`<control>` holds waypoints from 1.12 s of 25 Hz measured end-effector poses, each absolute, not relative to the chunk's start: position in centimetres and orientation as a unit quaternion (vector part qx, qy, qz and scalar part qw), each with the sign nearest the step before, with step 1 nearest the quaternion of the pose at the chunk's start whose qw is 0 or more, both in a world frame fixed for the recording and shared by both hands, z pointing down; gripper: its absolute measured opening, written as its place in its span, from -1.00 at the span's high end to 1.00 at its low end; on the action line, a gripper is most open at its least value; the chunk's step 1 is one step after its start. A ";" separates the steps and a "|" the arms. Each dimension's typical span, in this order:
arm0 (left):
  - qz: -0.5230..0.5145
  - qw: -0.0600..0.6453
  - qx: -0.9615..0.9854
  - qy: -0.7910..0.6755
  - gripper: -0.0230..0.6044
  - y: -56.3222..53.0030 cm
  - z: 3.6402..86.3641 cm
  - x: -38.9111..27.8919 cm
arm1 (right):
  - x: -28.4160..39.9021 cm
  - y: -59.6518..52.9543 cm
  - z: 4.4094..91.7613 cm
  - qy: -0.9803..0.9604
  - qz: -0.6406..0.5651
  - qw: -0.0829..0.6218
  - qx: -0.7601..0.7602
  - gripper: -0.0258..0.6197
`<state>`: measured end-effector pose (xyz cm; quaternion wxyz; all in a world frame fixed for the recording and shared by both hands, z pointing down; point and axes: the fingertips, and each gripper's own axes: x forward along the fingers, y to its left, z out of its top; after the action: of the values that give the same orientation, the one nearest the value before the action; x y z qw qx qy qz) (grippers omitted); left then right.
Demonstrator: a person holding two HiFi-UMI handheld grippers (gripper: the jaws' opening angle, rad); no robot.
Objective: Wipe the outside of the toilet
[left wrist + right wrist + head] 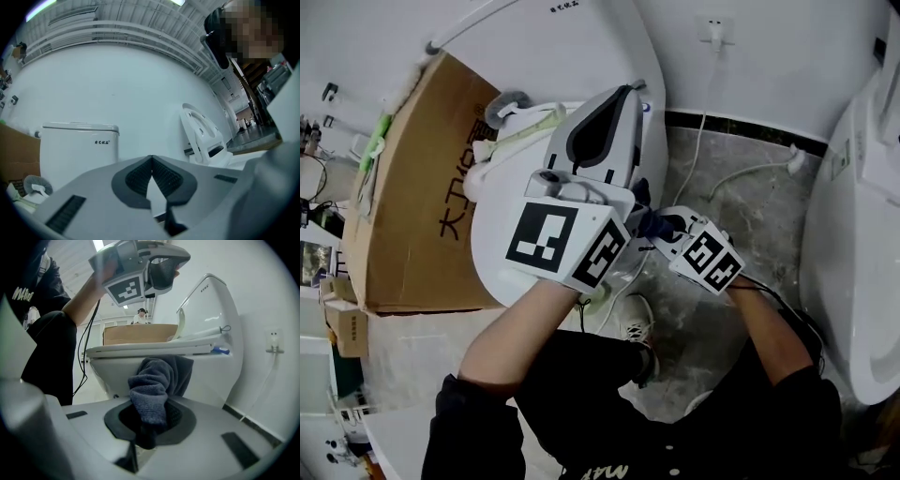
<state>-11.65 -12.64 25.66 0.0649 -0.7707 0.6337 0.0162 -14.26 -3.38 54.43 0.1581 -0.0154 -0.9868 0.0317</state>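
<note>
A white toilet (502,225) with its lid down stands against the wall; its tank (77,145) faces the left gripper view. My right gripper (667,228) is low at the bowl's right side, shut on a dark blue cloth (652,223). In the right gripper view the cloth (157,385) bunches out of the right gripper (150,420) and lies against the outside of the bowl (117,373) just under the rim. My left gripper (623,94) hovers above the lid, shut and holding nothing; its tips (151,159) meet. The left gripper (161,266) shows overhead in the right gripper view.
A big cardboard box (422,187) leans at the toilet's left. A brush-like item (511,108) lies by the tank. A second toilet (853,253) stands at the right, with a white cable (741,173) and wall socket (716,33) between. My shoe (636,323) is below the bowl.
</note>
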 end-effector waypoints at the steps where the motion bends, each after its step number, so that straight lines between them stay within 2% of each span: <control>1: 0.016 0.066 -0.773 0.631 0.89 -12.7 25.6 -11.6 | -14.6 -3.4 54.7 -0.986 0.031 0.161 -0.017 0.76; 15: 0.024 0.067 -0.781 0.620 0.89 -12.9 25.4 -11.2 | -15.8 -2.2 62.1 -0.972 0.041 0.230 -0.027 0.76; 28: 0.023 0.062 -0.790 0.609 0.89 -12.8 25.6 -11.0 | -16.8 -2.3 67.3 -0.962 0.062 0.265 -0.022 0.76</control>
<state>-10.96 -12.76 25.56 0.0621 -0.7900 0.6095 0.0232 -16.80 -2.32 67.29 0.2651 -0.0218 -0.9620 0.0622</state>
